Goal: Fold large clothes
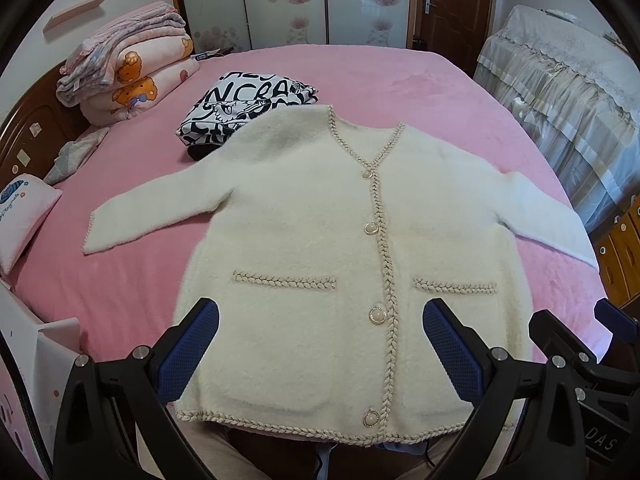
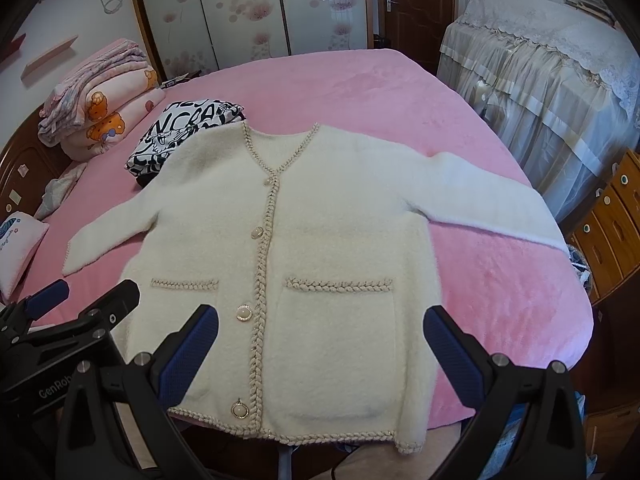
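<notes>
Left wrist view: The left gripper (image 1: pixel 320 344) hovers above the hem end of a cream fuzzy cardigan (image 1: pixel 304 216), which lies spread flat, front up and buttoned, on the pink bed (image 1: pixel 420 80). The jaws stand wide apart and hold nothing. The garment's long axis runs straight ahead from the jaws, hem nearest and V-neck farthest. The braided button placket (image 1: pixel 380 248) lies slightly toward the right jaw. The left sleeve (image 1: pixel 132 216) extends ahead and outward past the left jaw; the right sleeve (image 1: pixel 552 220) extends outward past the right jaw. Beyond the neckline, a folded black-and-white printed garment (image 1: pixel 244 108) is partly covered by the cardigan's left shoulder. The right gripper (image 1: pixel 580 344) appears at the right edge.

Right wrist view: The right gripper (image 2: pixel 320 344) likewise hovers over the hem, jaws fully spread and empty. The right patch pocket (image 2: pixel 336 344) lies directly between the jaws; the placket falls near the left jaw. The right sleeve reaches toward the bed edge, ahead and to the right. The left gripper (image 2: pixel 86 296) shows at the left edge, also spread.

Judgement: No fold has been made yet. Each gripper is nearer its own sleeve, so a sleeve-inward fold across the long axis would suit either side first.
</notes>
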{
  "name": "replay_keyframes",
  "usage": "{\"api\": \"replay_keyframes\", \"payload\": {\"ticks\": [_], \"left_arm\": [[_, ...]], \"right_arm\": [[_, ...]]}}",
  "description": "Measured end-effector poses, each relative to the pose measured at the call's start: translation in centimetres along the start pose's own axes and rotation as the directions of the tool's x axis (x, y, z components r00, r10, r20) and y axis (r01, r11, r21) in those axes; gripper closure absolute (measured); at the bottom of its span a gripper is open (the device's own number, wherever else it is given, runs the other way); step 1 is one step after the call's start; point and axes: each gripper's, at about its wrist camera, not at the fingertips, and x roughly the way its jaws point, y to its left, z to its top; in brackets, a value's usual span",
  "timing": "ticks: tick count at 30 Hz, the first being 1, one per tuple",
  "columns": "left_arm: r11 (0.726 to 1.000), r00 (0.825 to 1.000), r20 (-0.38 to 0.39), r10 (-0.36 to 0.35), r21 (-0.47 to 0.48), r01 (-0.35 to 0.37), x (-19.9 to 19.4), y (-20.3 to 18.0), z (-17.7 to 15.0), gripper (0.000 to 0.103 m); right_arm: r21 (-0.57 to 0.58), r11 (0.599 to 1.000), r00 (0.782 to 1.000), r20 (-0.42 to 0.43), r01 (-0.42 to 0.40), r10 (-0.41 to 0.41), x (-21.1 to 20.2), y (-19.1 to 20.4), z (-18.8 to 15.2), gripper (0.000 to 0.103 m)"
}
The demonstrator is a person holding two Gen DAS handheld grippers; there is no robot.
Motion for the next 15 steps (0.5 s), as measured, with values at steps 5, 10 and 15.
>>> {"api": "replay_keyframes", "payload": {"ticks": [5,10,15], "left_arm": [[1.0,1.0,-0.004,-0.003,-0.005,0.003,-0.18,0.03,0.03,0.002],[1.0,1.0,-0.005,-0.002,-0.005,0.002,-0.48,0.11,0.13,0.002],[1.0,1.0,-0.007,-0.002,-0.006,0.002,-0.52,0.09,0.32,0.002]], "right_arm": [[0.0,1.0,1.0,0.0,0.0,0.0,0.02,-0.03,0.0,0.0],[0.002,1.0,1.0,0.001,0.0,0.0,-0.07,-0.07,-0.13,0.0],[0.003,1.0,1.0,0.001,0.0,0.0,-0.11,-0.12,-0.17,0.0]]}}
